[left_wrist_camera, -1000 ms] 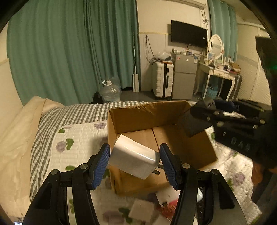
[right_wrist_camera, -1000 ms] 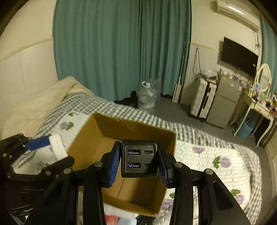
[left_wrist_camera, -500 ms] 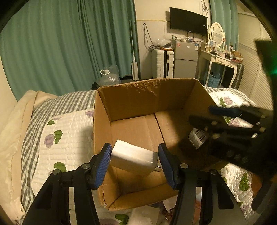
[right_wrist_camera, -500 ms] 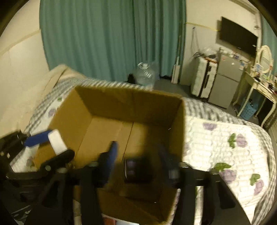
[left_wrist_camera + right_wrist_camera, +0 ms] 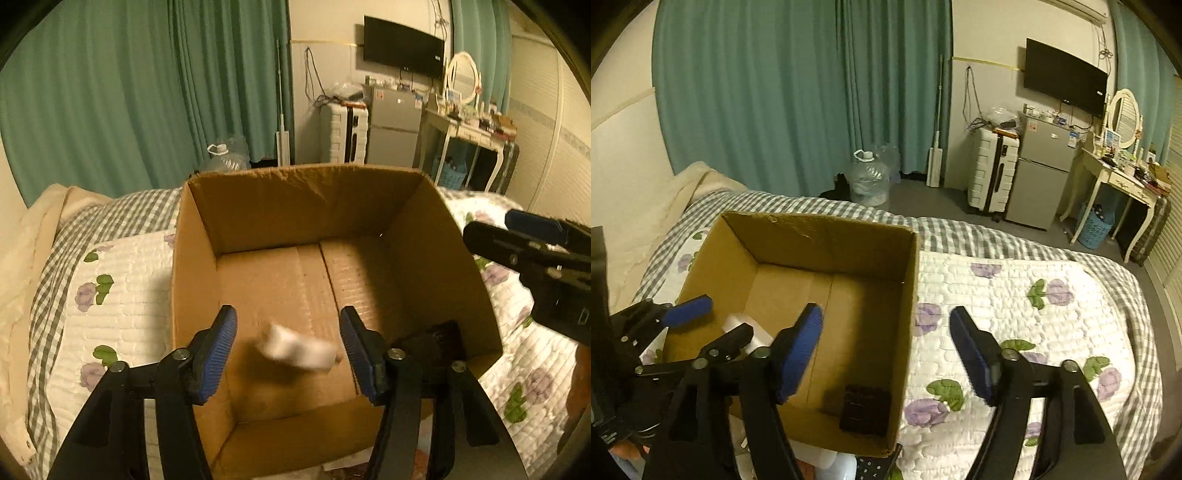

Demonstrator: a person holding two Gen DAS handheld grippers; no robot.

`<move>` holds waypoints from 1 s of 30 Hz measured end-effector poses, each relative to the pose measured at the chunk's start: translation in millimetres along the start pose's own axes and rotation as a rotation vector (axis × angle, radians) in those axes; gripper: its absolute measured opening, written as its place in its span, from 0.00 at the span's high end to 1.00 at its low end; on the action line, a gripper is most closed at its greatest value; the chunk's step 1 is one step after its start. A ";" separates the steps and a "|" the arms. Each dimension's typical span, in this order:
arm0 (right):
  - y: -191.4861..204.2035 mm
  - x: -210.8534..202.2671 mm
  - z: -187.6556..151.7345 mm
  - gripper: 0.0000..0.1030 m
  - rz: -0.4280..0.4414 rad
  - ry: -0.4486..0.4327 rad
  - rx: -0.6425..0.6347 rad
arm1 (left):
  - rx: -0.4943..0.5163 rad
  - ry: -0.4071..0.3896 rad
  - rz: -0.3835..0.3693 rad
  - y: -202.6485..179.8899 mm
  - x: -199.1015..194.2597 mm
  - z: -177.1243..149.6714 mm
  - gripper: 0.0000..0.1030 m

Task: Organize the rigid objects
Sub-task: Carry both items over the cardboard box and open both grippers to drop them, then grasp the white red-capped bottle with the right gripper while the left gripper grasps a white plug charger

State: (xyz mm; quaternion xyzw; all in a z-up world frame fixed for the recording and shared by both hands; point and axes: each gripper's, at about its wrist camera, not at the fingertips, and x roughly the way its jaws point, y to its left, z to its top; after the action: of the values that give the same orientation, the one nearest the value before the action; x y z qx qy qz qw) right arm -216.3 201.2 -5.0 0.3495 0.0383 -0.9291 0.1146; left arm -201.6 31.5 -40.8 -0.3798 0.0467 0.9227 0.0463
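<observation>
Both grippers have their jaws wide open, gripping nothing: left gripper (image 5: 288, 354) over the cardboard box (image 5: 827, 240), right gripper (image 5: 886, 350) at its right wall. Inside the box, a blurry white block (image 5: 297, 347) and black charger (image 5: 864, 410); bed (image 5: 1015, 295) underneath.

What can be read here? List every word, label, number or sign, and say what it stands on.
No text can be read in either view.
Stickers on the fridge: too small and blurred to read.
Faint marking on the black charger in the cardboard box: too dark to read.
White block: motion-blurred, no print to make out.
</observation>
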 end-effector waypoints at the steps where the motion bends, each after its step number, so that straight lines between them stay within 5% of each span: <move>1: 0.3 -5.3 -1.3 0.24 -0.009 -0.007 -0.002 | 0.000 -0.009 0.003 -0.4 -4.7 0.9 0.36; 10: 1.2 -75.7 -12.9 0.23 -0.058 -0.024 -0.013 | -0.018 -0.088 0.043 12.7 -76.8 2.3 0.34; 16: 6.7 -109.7 -49.8 0.23 -0.044 0.008 -0.017 | -0.026 -0.108 0.059 20.3 -118.7 -29.3 0.32; 24: 19.3 -95.4 -110.5 0.23 -0.048 0.109 -0.043 | -0.018 -0.043 0.098 14.7 -103.7 -94.4 0.32; 30: 46.9 -63.8 -134.7 0.23 0.081 0.176 -0.122 | -0.012 0.047 0.112 23.8 -73.9 -127.1 0.32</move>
State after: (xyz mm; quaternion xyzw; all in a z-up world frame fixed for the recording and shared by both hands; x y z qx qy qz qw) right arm -72.1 188.0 -64.0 0.4235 0.0905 -0.8853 0.1694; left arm -63.7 -11.2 -77.3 -0.3984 0.0634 0.9150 -0.0089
